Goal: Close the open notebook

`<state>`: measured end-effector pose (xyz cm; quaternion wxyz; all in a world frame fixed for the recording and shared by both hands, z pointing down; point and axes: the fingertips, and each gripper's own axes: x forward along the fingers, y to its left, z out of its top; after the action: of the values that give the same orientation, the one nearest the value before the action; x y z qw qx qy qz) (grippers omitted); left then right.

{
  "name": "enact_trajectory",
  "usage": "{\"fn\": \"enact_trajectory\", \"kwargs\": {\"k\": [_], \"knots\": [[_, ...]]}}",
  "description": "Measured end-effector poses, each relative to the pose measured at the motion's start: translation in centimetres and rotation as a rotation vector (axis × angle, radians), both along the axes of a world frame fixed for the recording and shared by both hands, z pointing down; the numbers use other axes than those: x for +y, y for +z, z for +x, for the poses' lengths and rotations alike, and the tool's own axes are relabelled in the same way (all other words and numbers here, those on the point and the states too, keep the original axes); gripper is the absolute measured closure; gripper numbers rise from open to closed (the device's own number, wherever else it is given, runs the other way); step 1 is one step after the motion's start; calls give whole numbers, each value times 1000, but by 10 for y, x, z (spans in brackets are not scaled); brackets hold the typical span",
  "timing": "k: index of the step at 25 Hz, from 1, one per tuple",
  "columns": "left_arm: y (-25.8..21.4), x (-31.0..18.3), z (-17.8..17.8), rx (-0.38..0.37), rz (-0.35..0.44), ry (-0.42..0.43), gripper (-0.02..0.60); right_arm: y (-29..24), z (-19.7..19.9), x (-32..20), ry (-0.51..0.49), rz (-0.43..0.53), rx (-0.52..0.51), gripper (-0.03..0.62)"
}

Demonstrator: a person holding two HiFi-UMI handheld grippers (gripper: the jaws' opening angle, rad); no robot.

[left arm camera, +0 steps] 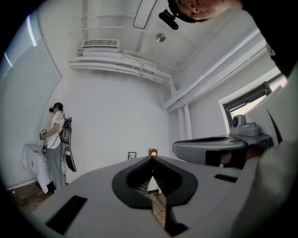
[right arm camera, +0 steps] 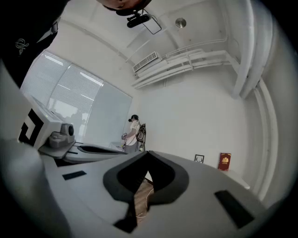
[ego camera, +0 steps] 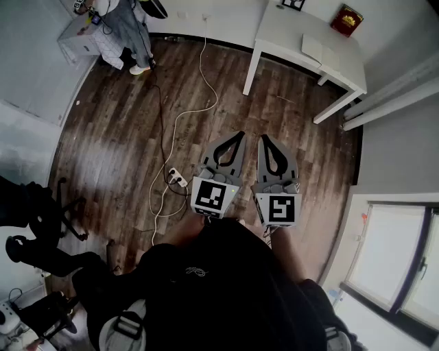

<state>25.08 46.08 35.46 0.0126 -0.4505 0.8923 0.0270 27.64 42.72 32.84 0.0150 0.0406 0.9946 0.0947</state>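
The open notebook (ego camera: pixel 319 49) lies with white pages up on the white table (ego camera: pixel 285 31) at the far side of the room. My left gripper (ego camera: pixel 239 134) and right gripper (ego camera: pixel 263 138) are held side by side, level, over the wooden floor, well short of the table. Both are shut with nothing between the jaws. In the left gripper view the jaw tips of the left gripper (left arm camera: pixel 151 158) meet, and the right gripper view shows the same for the right gripper (right arm camera: pixel 148 153). Neither gripper view shows the notebook.
A red book (ego camera: pixel 347 19) stands at the table's back edge, also in view as the red book (left arm camera: pixel 153 152) and the red book (right arm camera: pixel 225 161). A white cable and a power strip (ego camera: pixel 178 179) lie on the floor. Another person (ego camera: pixel 127 31) stands by a small table far left. An office chair (ego camera: pixel 41 226) is at my left.
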Motion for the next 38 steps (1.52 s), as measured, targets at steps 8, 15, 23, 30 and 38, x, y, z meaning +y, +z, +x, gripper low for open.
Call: {"fn": "enact_trajectory", "kwargs": {"k": [8, 15, 23, 30, 38], "knots": [[8, 26, -31, 7, -1, 16, 580, 9, -37, 27, -4, -15, -22, 572], [12, 36, -71, 11, -17, 88, 580, 22, -76, 35, 93, -47, 19, 572], [45, 16, -99, 97, -36, 199, 578, 44, -91, 18, 164, -55, 68, 572], [63, -44, -134, 104, -65, 198, 580, 70, -129, -49, 158, -93, 86, 572], [28, -94, -236, 72, -49, 39, 580, 45, -233, -104, -4, -73, 75, 572]]}}
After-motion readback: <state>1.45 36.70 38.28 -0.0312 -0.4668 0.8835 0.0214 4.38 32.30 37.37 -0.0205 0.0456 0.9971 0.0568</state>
